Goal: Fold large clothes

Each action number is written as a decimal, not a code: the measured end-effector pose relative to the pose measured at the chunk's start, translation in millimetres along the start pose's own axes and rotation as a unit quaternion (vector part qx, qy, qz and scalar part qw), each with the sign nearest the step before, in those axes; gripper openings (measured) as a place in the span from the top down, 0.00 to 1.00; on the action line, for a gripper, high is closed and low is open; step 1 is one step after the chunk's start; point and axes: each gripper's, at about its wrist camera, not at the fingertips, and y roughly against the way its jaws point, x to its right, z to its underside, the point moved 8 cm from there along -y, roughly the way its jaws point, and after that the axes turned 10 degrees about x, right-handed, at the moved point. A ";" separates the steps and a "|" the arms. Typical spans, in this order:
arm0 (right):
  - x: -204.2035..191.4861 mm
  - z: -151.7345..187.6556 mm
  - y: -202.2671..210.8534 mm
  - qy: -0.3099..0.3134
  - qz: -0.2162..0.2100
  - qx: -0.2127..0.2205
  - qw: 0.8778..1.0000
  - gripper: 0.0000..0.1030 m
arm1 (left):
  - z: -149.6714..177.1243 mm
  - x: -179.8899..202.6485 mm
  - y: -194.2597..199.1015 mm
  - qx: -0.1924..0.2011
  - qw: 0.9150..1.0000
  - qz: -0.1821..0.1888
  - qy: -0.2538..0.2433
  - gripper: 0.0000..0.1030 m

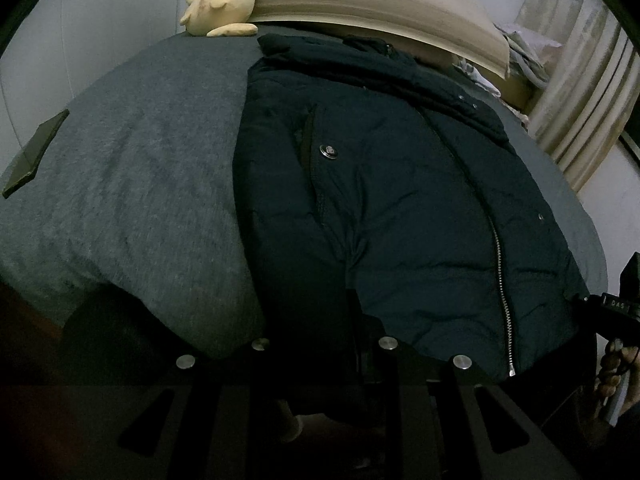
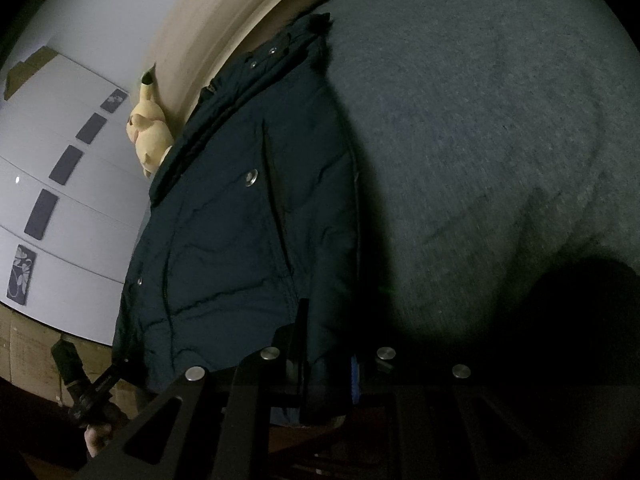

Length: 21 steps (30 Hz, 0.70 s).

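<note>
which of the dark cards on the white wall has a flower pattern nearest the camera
The lowest card in the row, with pale flowers. The three cards above it look plain; the top card carries a pattern too, but sits farthest away.

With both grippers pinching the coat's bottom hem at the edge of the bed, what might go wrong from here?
1. The jacket is thick and puffy; the shut left gripper and right gripper grip only its hem and may slip.
2. Its hem overhangs the bed edge, so the jacket may slide off.

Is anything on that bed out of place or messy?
Nothing much. The jacket lies flat on the grey blanket, its hem hanging over the bed's edge. A plush toy leans against the pillow.
</note>
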 end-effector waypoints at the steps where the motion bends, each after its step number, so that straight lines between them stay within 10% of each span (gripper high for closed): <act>1: 0.0 0.4 -0.3 0.000 0.000 0.000 1.000 0.84 | 0.2 0.1 0.2 0.000 1.000 0.000 -0.001 0.80; 21: -4.3 -3.9 24.0 0.010 -0.031 0.004 0.999 0.85 | -7.4 -0.8 34.9 0.026 1.000 0.014 0.001 0.81</act>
